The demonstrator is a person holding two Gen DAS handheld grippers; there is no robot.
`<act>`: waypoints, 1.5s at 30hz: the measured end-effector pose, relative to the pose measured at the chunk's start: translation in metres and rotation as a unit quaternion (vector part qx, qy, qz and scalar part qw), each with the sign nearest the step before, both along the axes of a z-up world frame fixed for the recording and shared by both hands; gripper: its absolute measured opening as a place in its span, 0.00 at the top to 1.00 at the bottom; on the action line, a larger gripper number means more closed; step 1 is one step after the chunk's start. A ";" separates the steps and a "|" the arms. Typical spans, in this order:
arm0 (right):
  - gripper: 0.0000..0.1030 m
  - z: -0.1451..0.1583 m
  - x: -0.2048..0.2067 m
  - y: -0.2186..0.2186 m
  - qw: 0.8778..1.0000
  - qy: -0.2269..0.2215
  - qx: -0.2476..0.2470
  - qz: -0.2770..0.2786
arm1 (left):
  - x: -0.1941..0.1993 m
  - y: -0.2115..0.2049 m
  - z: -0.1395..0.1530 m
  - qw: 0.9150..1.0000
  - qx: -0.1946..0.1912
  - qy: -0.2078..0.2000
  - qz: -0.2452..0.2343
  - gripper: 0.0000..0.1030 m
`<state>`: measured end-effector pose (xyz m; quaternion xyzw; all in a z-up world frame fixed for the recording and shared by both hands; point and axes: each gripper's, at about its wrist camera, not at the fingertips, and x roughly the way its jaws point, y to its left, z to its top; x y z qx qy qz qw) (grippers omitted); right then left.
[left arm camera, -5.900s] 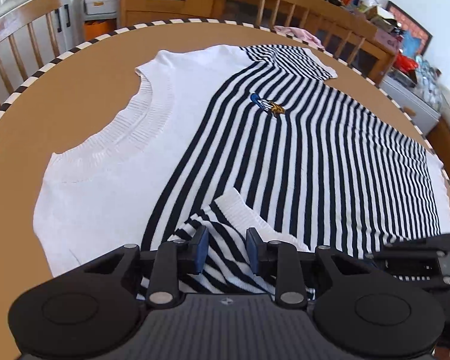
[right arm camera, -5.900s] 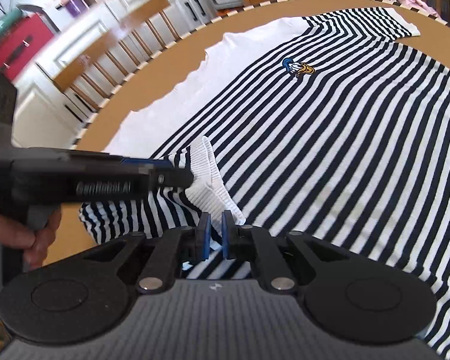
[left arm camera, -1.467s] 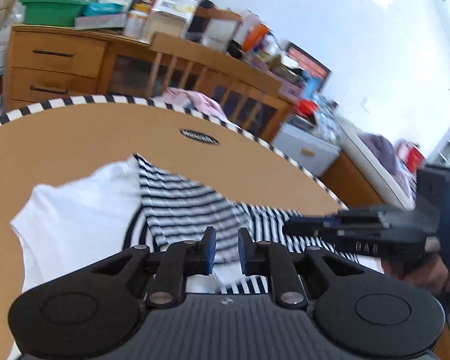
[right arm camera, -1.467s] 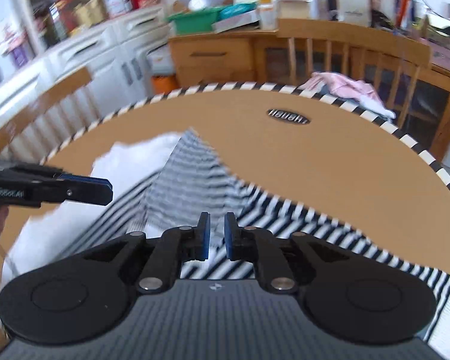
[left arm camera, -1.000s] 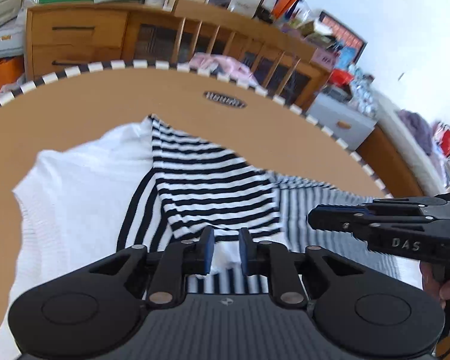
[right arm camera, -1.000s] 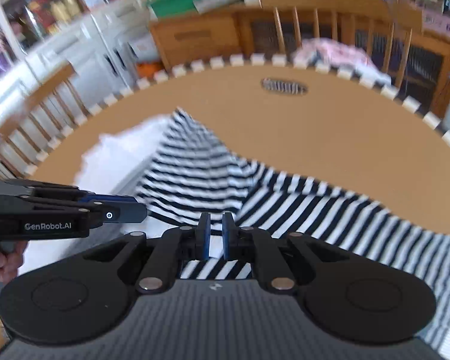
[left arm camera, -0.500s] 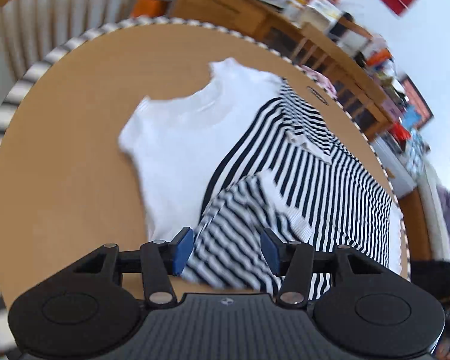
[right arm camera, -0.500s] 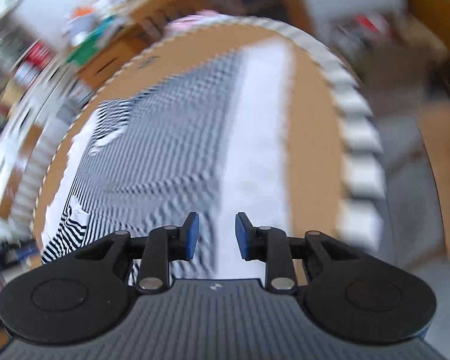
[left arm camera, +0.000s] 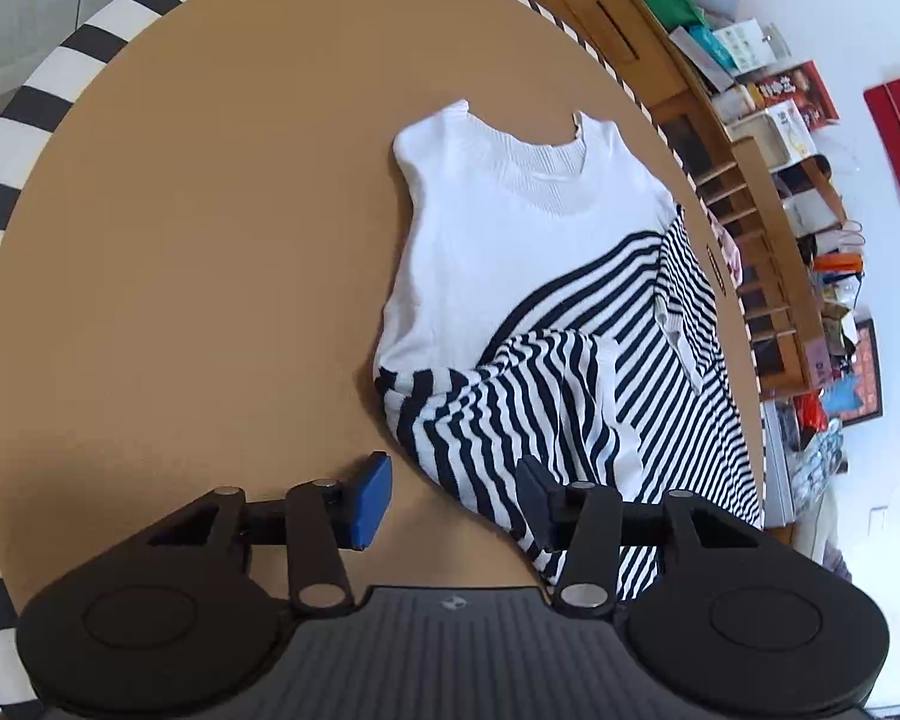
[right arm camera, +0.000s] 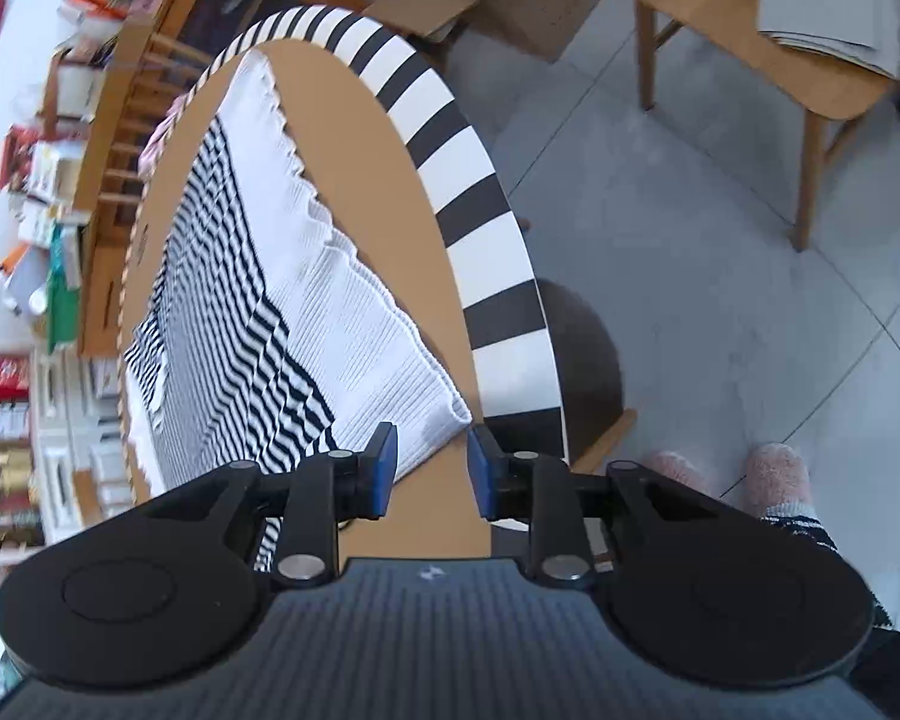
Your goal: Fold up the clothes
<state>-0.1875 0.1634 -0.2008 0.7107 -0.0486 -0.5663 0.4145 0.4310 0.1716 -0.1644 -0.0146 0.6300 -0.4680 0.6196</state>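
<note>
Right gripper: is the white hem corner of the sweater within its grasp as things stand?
Probably yes: the right gripper is open, the sweater's white hem corner lies just ahead between its fingers, nothing blocking.

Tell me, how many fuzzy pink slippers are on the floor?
2: one slipper at the right, the other slipper just left of it, partly hidden behind the right gripper.

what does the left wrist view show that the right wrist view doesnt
Only the left wrist view shows the sweater's white neckline, both folded-in striped sleeves and the left gripper, its jaws closing with nothing pressed between them. Only the right wrist view shows the ribbed white hem corner between the right gripper's open jaws, the floor and slippers. Both show the striped sweater on the round table.
</note>
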 end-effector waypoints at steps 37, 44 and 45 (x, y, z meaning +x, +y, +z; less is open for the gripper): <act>0.97 0.038 0.021 0.002 0.996 0.053 0.018 -0.067 | -0.010 -0.004 0.021 0.994 -0.019 -0.032 0.107 0.97; 0.97 0.053 0.012 -0.004 0.997 0.027 -0.014 -0.076 | -0.017 -0.028 0.052 0.993 -0.052 -0.033 0.102 0.97; 0.97 0.056 0.010 -0.007 0.996 0.025 -0.019 -0.078 | -0.018 -0.034 0.057 0.993 -0.055 -0.032 0.102 0.97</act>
